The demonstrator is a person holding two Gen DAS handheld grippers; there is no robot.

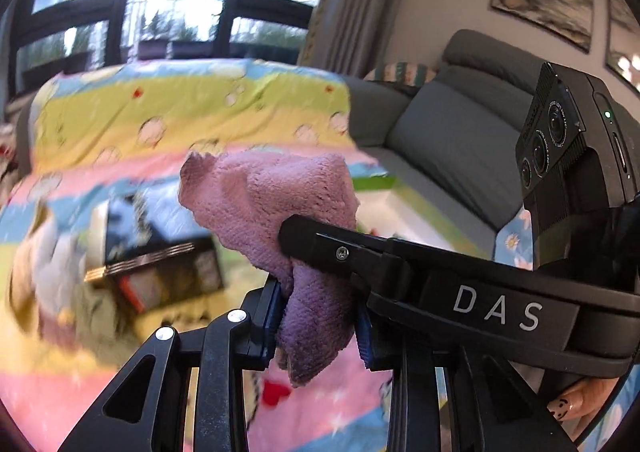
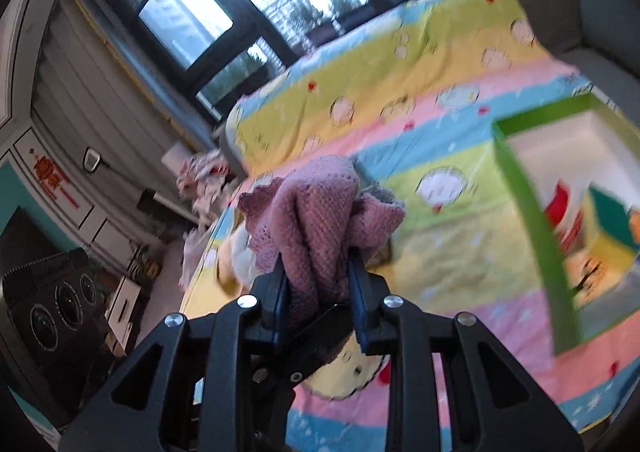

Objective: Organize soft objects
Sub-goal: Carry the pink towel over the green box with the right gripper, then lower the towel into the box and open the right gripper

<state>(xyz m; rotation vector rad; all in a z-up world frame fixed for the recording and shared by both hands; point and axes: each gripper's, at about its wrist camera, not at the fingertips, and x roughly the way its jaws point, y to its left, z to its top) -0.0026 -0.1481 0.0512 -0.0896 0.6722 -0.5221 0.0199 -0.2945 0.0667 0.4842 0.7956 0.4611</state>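
Note:
Both grippers hold the same purple fluffy cloth (image 1: 276,204) above the colourful striped bedsheet (image 1: 160,108). My left gripper (image 1: 320,316) is shut on the cloth's lower part. My right gripper (image 2: 318,284) is shut on the cloth (image 2: 320,212), which bunches up between its blue pads. In the left wrist view the right gripper's finger (image 1: 340,244) reaches in from the right and presses on the cloth. A green-rimmed white box (image 2: 524,188) lies on the sheet to the right, with colourful items inside.
A dark box (image 1: 160,252) and a pale soft pile (image 1: 52,264) lie on the sheet at the left. A grey sofa (image 1: 460,124) stands behind on the right. Windows are at the back. More soft items (image 2: 208,180) lie off the bed's left edge.

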